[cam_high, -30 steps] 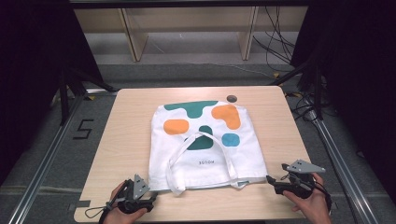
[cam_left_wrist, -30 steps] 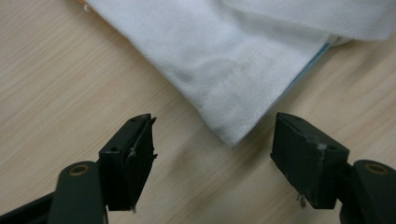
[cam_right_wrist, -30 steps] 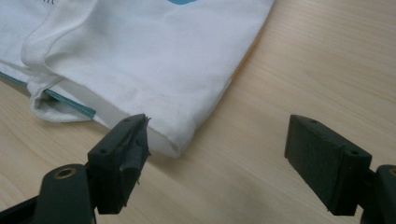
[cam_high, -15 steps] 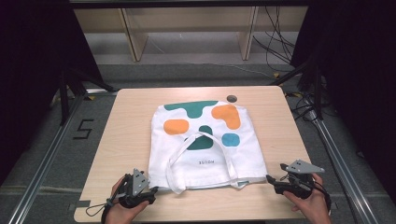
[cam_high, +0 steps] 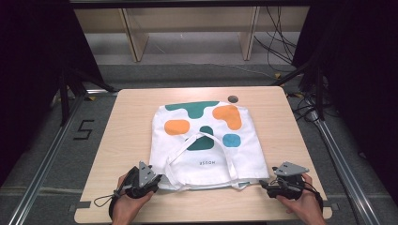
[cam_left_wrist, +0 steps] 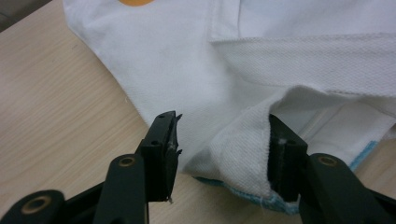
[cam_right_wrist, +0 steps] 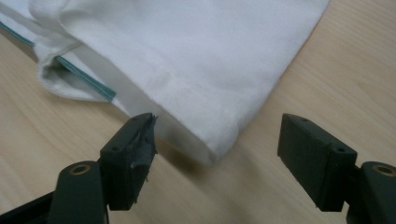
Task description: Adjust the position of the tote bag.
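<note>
The left claw has slid in toward the near left corner of the white bag since a moment ago, when it sat a little farther out on the wood. Its jaws have just been closing, and the corner of the bag is between them now. In the left gripper view one jaw touches the cloth and the other has a small gap, so it is not pinching yet. The right claw is in the same spot as before, by the near right corner. Its jaws are spread wide, and the corner of the bag pokes in between them without touching. The bag has not moved.

The bag lies flat in the middle of the light wooden tabletop. It has orange, green and blue blobs on it, and its straps lie looped on top. A small dark round thing sits on the tabletop just past the far edge of the bag. Around the tabletop is a grey floor with a "5" marked on it, metal rails, wires and a wooden shelf at the back.

The sides of the room are too dark to see. The small word on the bag is too tiny to read. The person's arms are cut off at the bottom.
</note>
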Demonstrator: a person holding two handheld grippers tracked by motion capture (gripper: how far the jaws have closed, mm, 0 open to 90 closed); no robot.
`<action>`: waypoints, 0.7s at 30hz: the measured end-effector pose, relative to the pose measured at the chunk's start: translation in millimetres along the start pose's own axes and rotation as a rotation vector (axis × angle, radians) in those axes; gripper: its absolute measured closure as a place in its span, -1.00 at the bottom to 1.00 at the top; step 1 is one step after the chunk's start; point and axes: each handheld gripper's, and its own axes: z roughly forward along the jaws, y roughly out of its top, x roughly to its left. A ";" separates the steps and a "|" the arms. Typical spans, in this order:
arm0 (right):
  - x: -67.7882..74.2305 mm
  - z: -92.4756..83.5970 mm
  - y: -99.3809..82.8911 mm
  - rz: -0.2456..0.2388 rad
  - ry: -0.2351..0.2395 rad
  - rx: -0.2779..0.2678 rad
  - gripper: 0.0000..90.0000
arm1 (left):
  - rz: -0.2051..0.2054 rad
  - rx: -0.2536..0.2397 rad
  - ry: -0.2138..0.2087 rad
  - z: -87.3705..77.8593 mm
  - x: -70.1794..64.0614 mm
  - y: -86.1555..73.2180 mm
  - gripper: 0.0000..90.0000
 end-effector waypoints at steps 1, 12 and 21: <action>0.5 2.4 1.8 -0.023 -0.013 0.016 -0.35 | -0.011 -0.002 0.005 0.5 -0.8 -0.8 0.14; 0.6 18.4 22.6 -0.079 -0.088 -0.029 -0.17 | -0.038 0.071 0.001 -2.8 -4.8 -10.6 -0.01; -4.0 34.6 26.0 -0.090 -0.102 0.023 0.17 | 0.001 0.072 -0.034 0.2 -1.7 -9.7 0.60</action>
